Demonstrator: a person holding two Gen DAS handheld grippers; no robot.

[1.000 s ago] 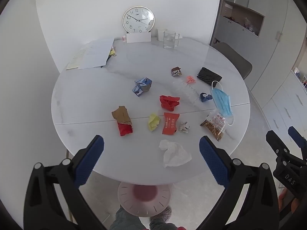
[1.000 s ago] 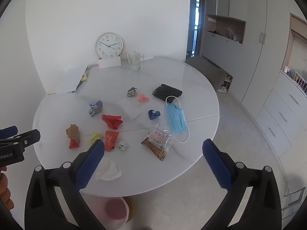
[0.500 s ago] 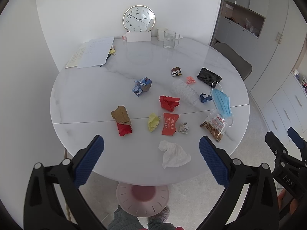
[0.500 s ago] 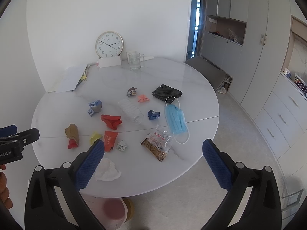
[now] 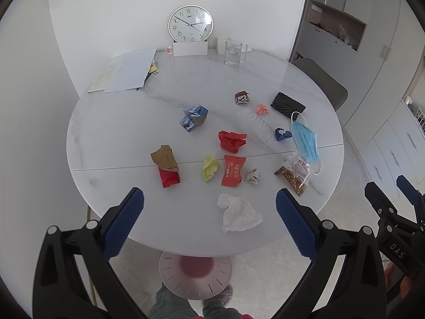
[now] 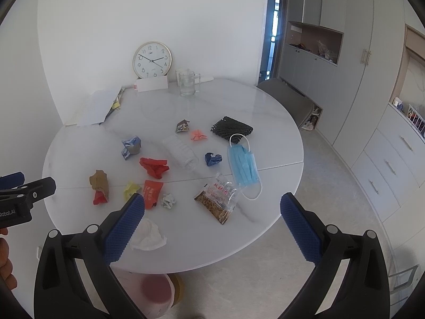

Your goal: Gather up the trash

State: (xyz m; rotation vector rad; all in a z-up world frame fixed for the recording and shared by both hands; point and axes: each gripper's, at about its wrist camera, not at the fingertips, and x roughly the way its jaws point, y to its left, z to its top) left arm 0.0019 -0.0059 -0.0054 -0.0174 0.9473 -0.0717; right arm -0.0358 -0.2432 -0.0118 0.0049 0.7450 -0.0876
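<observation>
While both tools hang above the near rim of the round white table (image 5: 111, 122), the left gripper (image 5: 209, 219) and the right gripper (image 6: 212, 222) each stand with jaws spread wide, holding nothing. Nearest lies a crumpled white tissue (image 5: 237, 214). Beyond it sit a red sachet (image 5: 232, 170), a yellow wad (image 5: 209, 167), a brown-and-red wrapper (image 5: 166, 164) and a snack bag (image 6: 217, 199). Farther on rest a blue face mask (image 6: 243, 164), a crushed clear bottle (image 6: 180, 152) and black mesh (image 6: 232, 127). A clock (image 5: 190, 24) leans at the wall.
</observation>
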